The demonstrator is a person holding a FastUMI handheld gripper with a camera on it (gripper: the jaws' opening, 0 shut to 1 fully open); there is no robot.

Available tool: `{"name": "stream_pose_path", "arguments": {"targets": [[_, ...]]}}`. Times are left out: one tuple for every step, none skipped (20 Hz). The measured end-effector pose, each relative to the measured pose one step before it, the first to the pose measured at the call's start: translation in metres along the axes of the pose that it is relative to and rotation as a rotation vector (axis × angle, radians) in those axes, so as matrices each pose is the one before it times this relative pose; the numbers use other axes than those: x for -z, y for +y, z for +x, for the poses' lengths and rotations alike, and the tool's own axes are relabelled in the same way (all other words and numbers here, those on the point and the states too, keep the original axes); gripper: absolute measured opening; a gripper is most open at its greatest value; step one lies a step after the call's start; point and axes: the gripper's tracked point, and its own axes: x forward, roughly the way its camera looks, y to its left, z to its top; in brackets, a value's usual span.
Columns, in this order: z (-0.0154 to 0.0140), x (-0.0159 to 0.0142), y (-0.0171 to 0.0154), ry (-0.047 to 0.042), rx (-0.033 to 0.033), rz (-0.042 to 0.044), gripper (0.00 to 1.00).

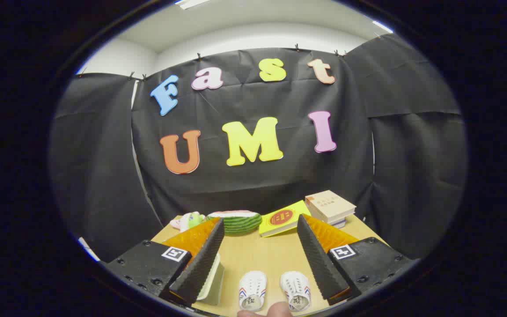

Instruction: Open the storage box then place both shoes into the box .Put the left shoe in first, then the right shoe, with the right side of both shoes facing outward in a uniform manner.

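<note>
We see our gripper (260, 259) held above the desk (262, 253) with its fingers spread wide and nothing between them except the bare wood and, lower down, the two small white shoes (275, 290). The shoes lie side by side, near each other but apart, and a fingertip (275, 310) of a person shows just below them. A pale box-like thing (213, 281), which we think is the storage box, stands just beside one finger and is partly hidden by it, so we cannot tell whether its lid is on. Beyond the fingers, at the far side of the desk, lie a watermelon-slice toy (238, 221), a small plush toy (188, 220), a yellow booklet (283, 219) and a stack of books (330, 207). We judge that the shoes are light and rather soft, with a canvas-like upper that gives under pressure and a firmer sole. A good hold is probably across the sides near the middle, closing gently, so the shoe does not twist. The box looks light too and may slide on the smooth desk when its lid is pushed; we would take the lid by its edge.
</note>
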Motion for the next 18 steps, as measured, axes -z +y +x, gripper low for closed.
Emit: {"name": "stream_pose_path", "arguments": {"targets": [[0.00054,0.00019,0.00139,0.00143,-0.0055,0.00095,1.0],[0.00073,0.00107,0.00162,0.00716,-0.00858,0.00187,1.0],[-0.00011,0.00305,0.003,0.01051,-0.01149,0.00497,1.0],[0.00001,0.00159,0.002,0.00616,-0.01026,0.00378,1.0],[0.00026,-0.00008,0.00187,0.00497,-0.00735,0.00258,1.0],[0.00014,0.00096,0.00108,0.00303,-0.00644,0.00145,1.0],[0.00014,0.00269,0.00055,0.00879,-0.00759,-0.00233,1.0],[-0.00011,0.00189,0.00103,0.00465,-0.00779,-0.00039,1.0],[-0.00005,0.00195,0.00118,0.00596,-0.007,0.00022,1.0],[-0.00011,0.00205,0.00041,0.00686,-0.00623,0.00053,1.0],[-0.00074,0.00185,0.0011,0.00739,-0.00661,0.0005,1.0],[0.00038,0.00165,-0.00069,0.00499,-0.00259,0.0003,1.0],[-0.00011,-0.0003,0.00092,-0.00151,-0.00559,0.00444,1.0],[-0.00011,-0.00017,0.00004,-0.00111,-0.00332,0.00155,1.0],[-0.0004,0.00076,0.00028,-0.00061,-0.00034,-0.00139,1.0],[-0.00046,0.00065,-0.0002,0.00083,-0.00312,-0.00396,1.0],[0.00037,0.00015,0.00147,-0.00027,-0.00304,-0.00482,1.0],[0.00005,0.00051,0.00104,-0.00009,-0.00856,-0.00551,1.0]]}}
